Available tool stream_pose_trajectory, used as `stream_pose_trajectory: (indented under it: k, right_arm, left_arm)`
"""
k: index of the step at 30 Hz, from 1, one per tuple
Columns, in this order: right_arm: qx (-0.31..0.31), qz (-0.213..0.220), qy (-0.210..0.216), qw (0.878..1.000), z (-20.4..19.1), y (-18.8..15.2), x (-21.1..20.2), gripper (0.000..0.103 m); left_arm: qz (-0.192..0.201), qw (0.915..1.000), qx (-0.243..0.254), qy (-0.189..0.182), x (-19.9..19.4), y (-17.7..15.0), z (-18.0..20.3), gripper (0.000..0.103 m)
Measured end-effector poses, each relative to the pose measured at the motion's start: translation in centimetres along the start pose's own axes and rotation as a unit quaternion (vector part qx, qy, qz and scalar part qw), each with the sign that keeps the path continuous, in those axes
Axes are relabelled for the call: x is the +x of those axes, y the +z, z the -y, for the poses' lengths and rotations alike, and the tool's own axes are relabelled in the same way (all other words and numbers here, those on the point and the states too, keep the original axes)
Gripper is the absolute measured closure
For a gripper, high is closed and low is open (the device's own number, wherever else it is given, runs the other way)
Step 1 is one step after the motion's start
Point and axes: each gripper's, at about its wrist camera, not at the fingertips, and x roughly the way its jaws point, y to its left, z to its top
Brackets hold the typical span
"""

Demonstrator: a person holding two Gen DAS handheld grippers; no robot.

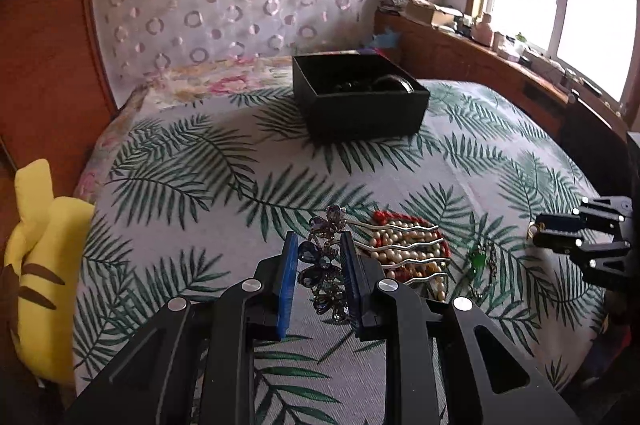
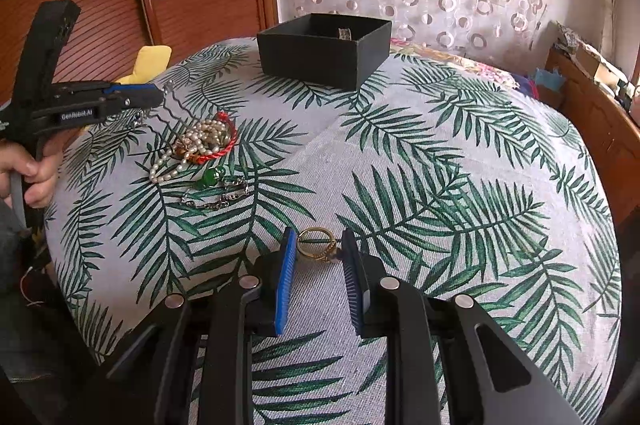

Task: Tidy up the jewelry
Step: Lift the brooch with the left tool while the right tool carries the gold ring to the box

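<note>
Jewelry sits in two places: a loose heap on the leaf-print bedspread (image 2: 440, 153) and a few pieces already inside the black box (image 1: 356, 93) farther back. Left gripper (image 1: 319, 267) has its blue pads closed against the flowered head of a hair comb (image 1: 326, 265); the comb's wavy prongs lie across the pearl strand (image 1: 404, 253) and red cord bracelet (image 2: 224, 141). Risk on lifting: prongs could snag pearls or cord and drag the heap, or scatter it. Grip looks to be on faceted stones only, so the comb may pivot or slip. Right gripper (image 2: 319, 255) stands open around a gold ring charm (image 2: 316, 243), not yet pinched; closing on soft fabric could bunch cloth or flick the ring away. Green pendant (image 2: 210, 177) and silver chain (image 2: 220, 199) lie between the two.
</note>
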Motion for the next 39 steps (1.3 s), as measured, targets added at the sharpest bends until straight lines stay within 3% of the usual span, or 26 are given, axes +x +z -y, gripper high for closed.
stream_pose_trajectory:
  k: [15, 26, 32, 39]
  right_arm:
    - [-0.014, 0.048, 0.015, 0.999, 1.4, 5.8, 0.0, 0.078]
    - [-0.035, 0.079, 0.019, 0.996, 4.2, 13.3, 1.9, 0.078]
    - [-0.042, 0.086, 0.025, 0.995, 6.1, 17.6, 4.5, 0.078]
    - [-0.049, 0.074, 0.048, 0.995, 7.2, 20.9, 8.3, 0.078]
  left_arm:
    - [0.048, 0.9988, -0.003, -0.007, 0.3, 5.3, 0.8, 0.083]
    - [0.065, 0.9978, 0.002, -0.008, 3.0, 11.1, 1.5, 0.083]
    - [0.060, 0.9982, 0.003, -0.005, 5.9, 13.5, 1.1, 0.083]
    - [0.040, 0.9992, -0.001, -0.001, 8.7, 14.0, 0.4, 0.083]
